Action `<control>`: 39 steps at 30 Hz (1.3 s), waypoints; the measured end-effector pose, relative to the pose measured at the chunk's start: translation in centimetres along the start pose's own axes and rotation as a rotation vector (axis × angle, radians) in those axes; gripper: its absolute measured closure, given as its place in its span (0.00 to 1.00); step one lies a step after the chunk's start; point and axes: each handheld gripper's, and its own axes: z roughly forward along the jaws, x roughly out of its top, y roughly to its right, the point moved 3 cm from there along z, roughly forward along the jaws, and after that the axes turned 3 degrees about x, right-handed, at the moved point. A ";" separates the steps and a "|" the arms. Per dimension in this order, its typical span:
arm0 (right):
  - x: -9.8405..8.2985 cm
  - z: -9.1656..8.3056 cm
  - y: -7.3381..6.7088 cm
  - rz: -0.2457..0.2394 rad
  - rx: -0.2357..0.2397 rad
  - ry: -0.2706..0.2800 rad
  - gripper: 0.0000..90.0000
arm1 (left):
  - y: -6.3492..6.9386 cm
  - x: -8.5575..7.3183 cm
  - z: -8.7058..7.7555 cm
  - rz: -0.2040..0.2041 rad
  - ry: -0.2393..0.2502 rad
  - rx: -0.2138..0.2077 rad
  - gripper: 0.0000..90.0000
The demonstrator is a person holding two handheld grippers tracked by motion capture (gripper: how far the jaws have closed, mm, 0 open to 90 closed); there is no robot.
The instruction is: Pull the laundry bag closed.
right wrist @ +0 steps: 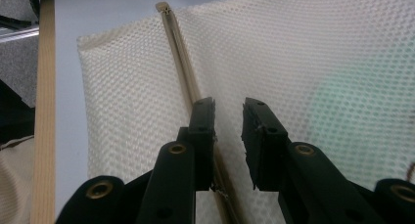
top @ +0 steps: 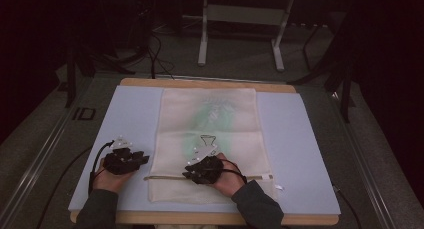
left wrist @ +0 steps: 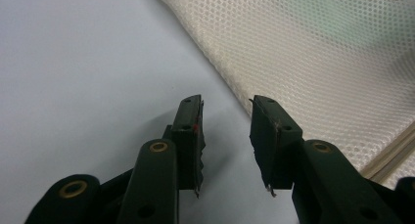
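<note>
Lying flat, honeycomb-textured cream mesh bag [top: 210, 139] with straight ribbed zipper [right wrist: 182, 57]

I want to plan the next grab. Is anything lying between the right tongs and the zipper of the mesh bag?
Nothing visible. The right tongs hang open just above the mesh bag, and the zipper runs bare beside one jaw.

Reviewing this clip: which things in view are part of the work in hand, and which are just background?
In the job:
mesh laundry bag
its zipper
right gripper, open over the zipper
left gripper, open beside the bag

Just there:
blue mat
wooden table edge
metal frame legs behind
floor cables
</note>
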 end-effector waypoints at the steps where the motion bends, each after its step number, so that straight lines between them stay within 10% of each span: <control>1: 0.1 0.1 0.0 -0.001 0.003 0.000 0.83 | 0.0 0.0 0.0 -0.002 0.002 -0.001 0.72; 39: 3.5 4.3 -1.4 -0.041 0.061 -0.022 0.84 | -0.2 0.0 -0.1 -0.011 0.009 -0.008 0.72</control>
